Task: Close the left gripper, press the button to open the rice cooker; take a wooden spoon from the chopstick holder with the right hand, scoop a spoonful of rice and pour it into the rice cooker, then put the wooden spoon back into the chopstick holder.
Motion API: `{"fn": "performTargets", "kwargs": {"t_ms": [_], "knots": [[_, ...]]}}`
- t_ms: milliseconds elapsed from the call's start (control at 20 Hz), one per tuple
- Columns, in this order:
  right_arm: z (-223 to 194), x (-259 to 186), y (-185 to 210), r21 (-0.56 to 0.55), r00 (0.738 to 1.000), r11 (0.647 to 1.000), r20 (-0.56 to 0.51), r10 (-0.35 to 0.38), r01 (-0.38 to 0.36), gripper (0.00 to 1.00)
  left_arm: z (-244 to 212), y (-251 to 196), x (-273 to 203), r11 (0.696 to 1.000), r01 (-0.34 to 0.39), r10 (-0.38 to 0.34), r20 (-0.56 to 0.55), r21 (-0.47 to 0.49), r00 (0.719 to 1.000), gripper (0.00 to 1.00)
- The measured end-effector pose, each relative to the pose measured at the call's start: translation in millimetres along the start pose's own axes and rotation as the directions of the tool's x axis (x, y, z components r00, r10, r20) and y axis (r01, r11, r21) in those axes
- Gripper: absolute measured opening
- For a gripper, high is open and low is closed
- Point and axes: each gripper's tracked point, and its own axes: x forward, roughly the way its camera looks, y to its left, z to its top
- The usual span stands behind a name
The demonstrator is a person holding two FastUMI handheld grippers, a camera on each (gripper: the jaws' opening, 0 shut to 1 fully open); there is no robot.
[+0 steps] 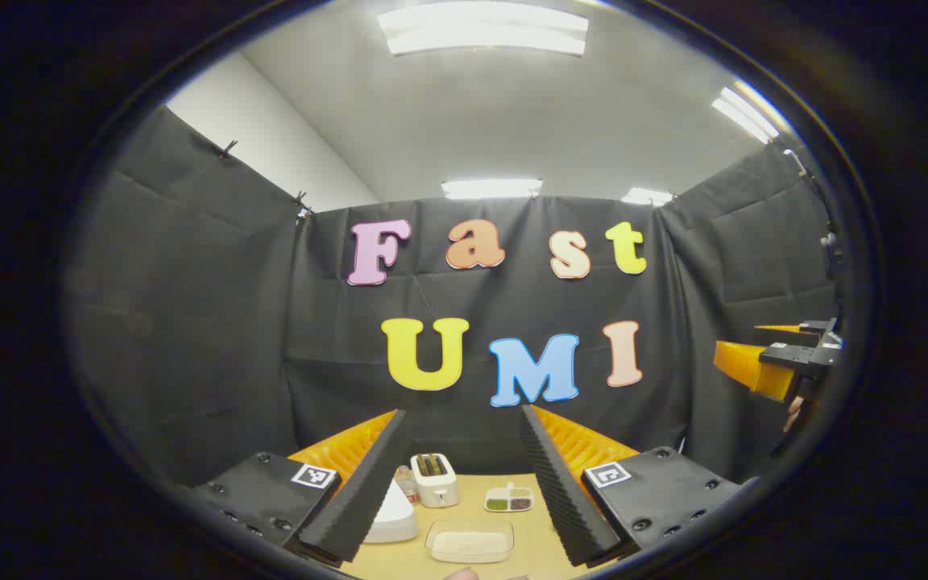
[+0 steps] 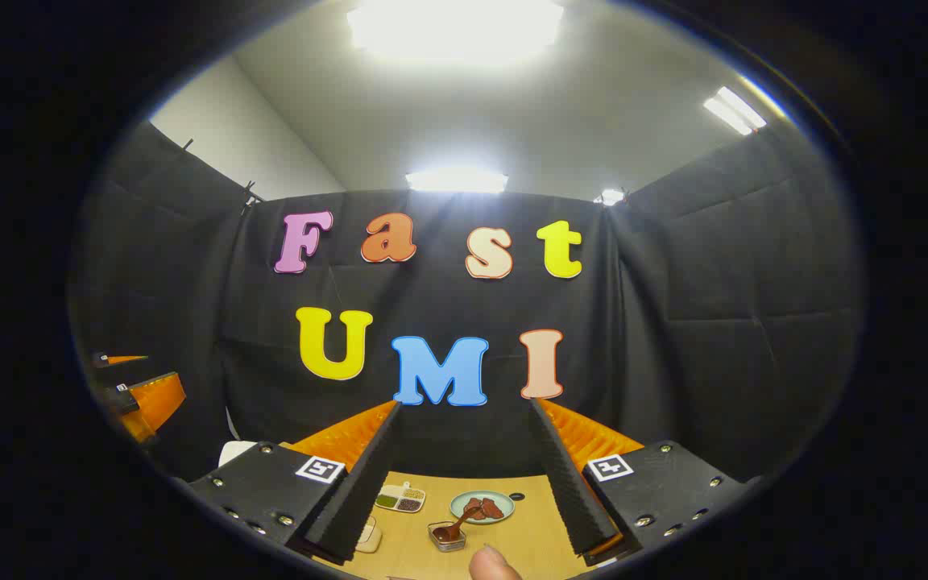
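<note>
Left gripper view: left tool point(image 1: 464, 483) hanging open over worktop point(image 1: 540, 540), w/ toaster point(image 1: 434, 478), white rice cooker point(image 1: 391, 515), rice tray point(image 1: 470, 540) sitting ahead. Right tool point(image 2: 464, 487) also gaping open; plate point(image 2: 482, 507) & small dish w/ spoon point(image 2: 448, 534) lying between its fingers.

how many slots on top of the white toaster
2. Both slots run side by side across the top of the white toaster, which stands at the back of the table, seen between the left hand-held gripper fingers.

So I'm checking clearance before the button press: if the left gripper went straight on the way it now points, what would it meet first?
Probably the black cloth wall: the open left gripper points above the toaster and tray of rice. Depth is unclear.
</note>
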Motion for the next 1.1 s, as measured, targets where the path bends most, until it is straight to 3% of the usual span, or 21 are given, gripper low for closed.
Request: {"fn": "performTargets", "kwargs": {"t_ms": [400, 650, 700, 1100], "knots": [[-5.6, 13.2, 15.6, 0.03, 0.999, 0.998, -0.001, 0.054, -0.054, 0.94, 1.3, 13.2, -10.9, 0.998, -0.064, 0.064, 0.015, 0.01, 0.998, 0.96], [0.9, 15.9, 30.9, 0.004, 0.995, 0.995, 0.037, 0.097, -0.098, 0.94, 4.4, 26.0, -22.0, 0.993, -0.119, 0.119, 0.02, 0.013, 0.993, 0.93], [1.1, 15.4, 32.7, -0.005, 0.993, 0.994, 0.045, 0.106, -0.106, 0.94, 5.4, 25.2, -23.5, 0.992, -0.125, 0.124, 0.022, 0.015, 0.992, 0.96], [-7.4, 12.9, 35.4, 0.0, 0.984, 0.985, 0.046, 0.171, -0.171, 0.94, -7.4, 19.2, -28.2, 0.984, -0.176, 0.176, 0.006, 0.031, 0.984, 0.93]]}}
